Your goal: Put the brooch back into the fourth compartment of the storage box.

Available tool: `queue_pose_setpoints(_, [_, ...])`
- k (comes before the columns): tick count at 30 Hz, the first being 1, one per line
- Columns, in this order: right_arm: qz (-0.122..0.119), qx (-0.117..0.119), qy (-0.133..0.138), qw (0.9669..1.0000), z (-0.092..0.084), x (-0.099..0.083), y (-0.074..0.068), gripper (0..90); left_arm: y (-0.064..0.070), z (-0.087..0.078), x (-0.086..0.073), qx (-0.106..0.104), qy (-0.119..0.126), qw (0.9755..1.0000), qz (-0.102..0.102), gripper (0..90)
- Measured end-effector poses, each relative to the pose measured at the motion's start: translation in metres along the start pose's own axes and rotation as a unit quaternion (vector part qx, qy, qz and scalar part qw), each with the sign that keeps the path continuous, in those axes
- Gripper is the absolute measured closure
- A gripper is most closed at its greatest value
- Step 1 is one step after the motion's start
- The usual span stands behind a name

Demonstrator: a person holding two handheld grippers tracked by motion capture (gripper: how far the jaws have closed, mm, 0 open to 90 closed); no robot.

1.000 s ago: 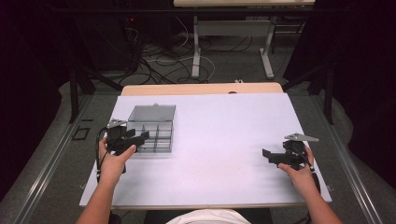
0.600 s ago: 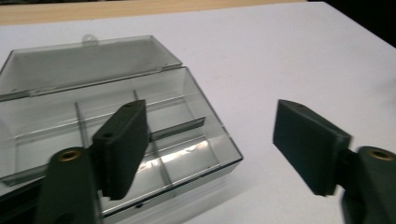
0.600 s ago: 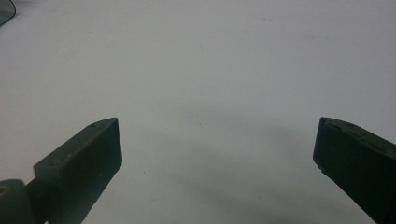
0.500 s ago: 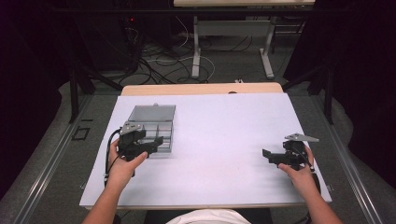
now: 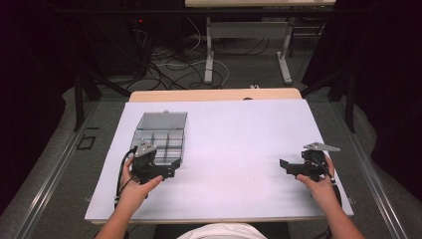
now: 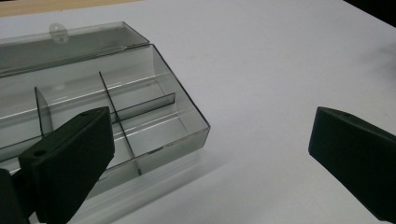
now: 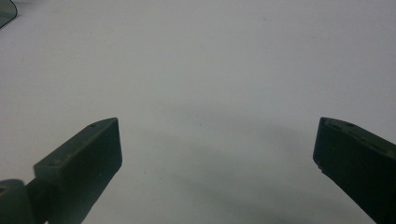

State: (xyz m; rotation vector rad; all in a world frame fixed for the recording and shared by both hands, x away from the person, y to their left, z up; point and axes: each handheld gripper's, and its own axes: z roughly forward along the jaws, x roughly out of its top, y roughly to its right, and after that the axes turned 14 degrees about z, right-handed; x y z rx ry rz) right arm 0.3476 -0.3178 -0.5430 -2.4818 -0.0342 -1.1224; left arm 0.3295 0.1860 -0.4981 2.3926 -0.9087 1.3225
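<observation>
- Dark room all round, cables snaking over the floor beyond a bench [image 5: 234, 149] topped with a smooth, matte white sheet over a pale wooden edge.
- Compared with a second ago, the left tongs [image 5: 169, 168] have slid along the near edge of the organiser box [image 5: 161, 139] toward its right corner, and their jaws have just been opening, with nothing between them.
- From the left gripper view they now stand wide, one jaw over the box's front compartment, the other over bare sheet.
- My guess: the box has been let go or is about to be gripped by its corner wall.
- Organiser box [image 6: 116, 107]: clear smoky plastic, rectangular, thin dividers, hinged lid lying open flat behind; it sits at the bench's left.
- Right tongs [image 5: 288, 167] hover wide and empty, well apart from the box.
</observation>
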Motion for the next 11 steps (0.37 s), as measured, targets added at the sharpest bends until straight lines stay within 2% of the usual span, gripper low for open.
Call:
queue_pose_setpoints(1, [-0.002, 0.0, 0.001, 1.0, 0.0, 0.0, 0.0, 0.9, -0.001, -0.001, -0.002, 0.0, -0.001, 1.0, 0.001, 0.2])
queue_pose_setpoints(4, [-0.004, 0.001, 0.0, 1.0, 0.001, 0.0, 0.001, 0.9, -0.002, -0.002, -0.008, 0.004, 0.004, 0.9998, -0.016, 0.2])
queue_pose_setpoints(6, [-0.005, 0.002, 0.0, 1.0, 0.001, 0.0, 0.001, 0.9, -0.003, -0.002, -0.012, 0.01, 0.009, 0.9997, -0.018, 0.2])
queue_pose_setpoints(11, [-0.008, 0.002, 0.001, 1.0, 0.0, 0.0, 0.0, 0.9, -0.003, -0.001, -0.022, 0.008, 0.012, 0.9997, -0.02, 0.2])
